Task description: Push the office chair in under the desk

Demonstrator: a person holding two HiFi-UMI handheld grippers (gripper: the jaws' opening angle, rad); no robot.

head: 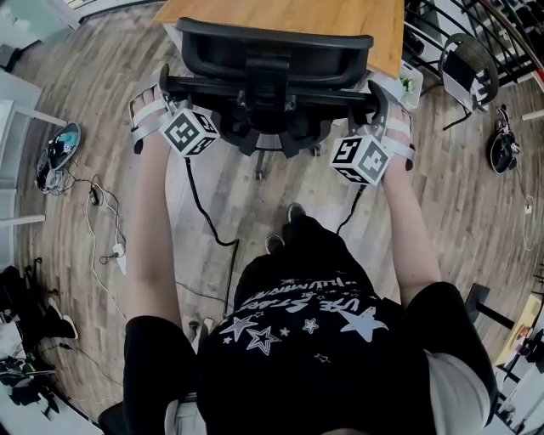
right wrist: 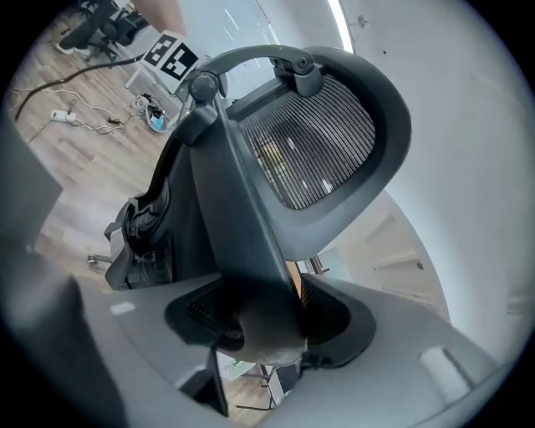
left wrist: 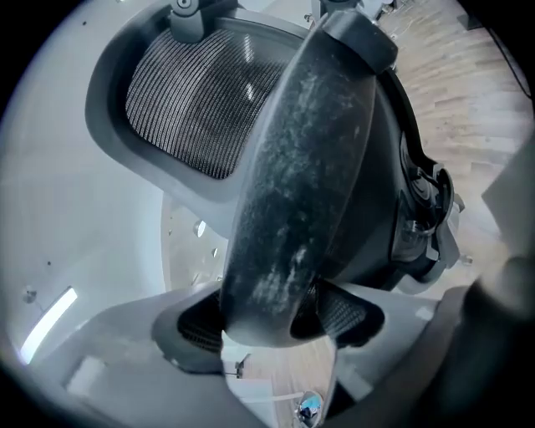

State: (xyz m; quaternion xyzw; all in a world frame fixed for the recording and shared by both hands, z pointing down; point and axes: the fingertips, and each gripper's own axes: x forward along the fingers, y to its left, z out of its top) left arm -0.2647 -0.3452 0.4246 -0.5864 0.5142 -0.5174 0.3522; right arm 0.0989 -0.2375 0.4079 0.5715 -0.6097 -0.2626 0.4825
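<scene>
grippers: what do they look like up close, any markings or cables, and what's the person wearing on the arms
The left gripper and right gripper have pale grey moulded bodies with black mesh-textured pads. Each carries a white cube with black square markers and trails a black cable. White bands run alongside each cube. The black star-printed T-shirt has short sleeves.

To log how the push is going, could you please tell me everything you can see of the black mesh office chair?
The black mesh office chair stands upright on the wooden floor, its back toward the person and its front at the edge of the wooden desk. It has a dark plastic frame, a curved mesh panel on top and a crossbar across the back. The left gripper and the right gripper each clamp one end of that frame. The seat cannot be seen.
</scene>
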